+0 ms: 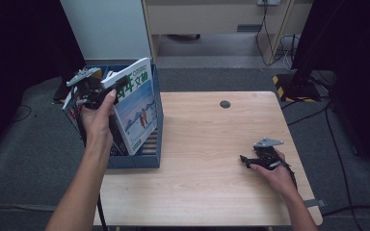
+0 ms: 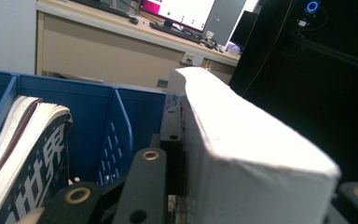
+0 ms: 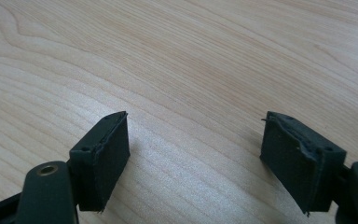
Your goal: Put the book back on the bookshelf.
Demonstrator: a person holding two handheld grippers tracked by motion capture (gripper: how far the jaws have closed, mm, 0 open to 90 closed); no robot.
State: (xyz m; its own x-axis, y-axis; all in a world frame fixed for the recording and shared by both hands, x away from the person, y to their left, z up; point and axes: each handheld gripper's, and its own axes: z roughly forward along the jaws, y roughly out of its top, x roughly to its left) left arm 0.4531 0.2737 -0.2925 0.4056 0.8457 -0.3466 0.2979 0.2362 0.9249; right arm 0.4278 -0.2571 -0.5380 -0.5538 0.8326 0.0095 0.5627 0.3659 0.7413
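Note:
A thick book [image 1: 136, 103] with a white and blue cover and green characters is held tilted above the blue file box [image 1: 135, 161] at the table's left edge. My left gripper [image 1: 107, 92] is shut on its upper edge. In the left gripper view the book's white page block [image 2: 242, 140] sits between the jaws. A second book [image 2: 37, 158] with a dark cover leans inside the box to the left. My right gripper [image 1: 250, 161] rests low over the wooden table [image 1: 212, 139] near its right front, its jaws open [image 3: 196, 154] with nothing between them.
A round cable hole [image 1: 225, 104] sits at the table's back middle. A white cabinet [image 1: 108, 29] stands behind the box. A black stand with a striped base [image 1: 294, 84] and cables lie on the floor at the right. A desk with a monitor [image 2: 179, 11] stands beyond.

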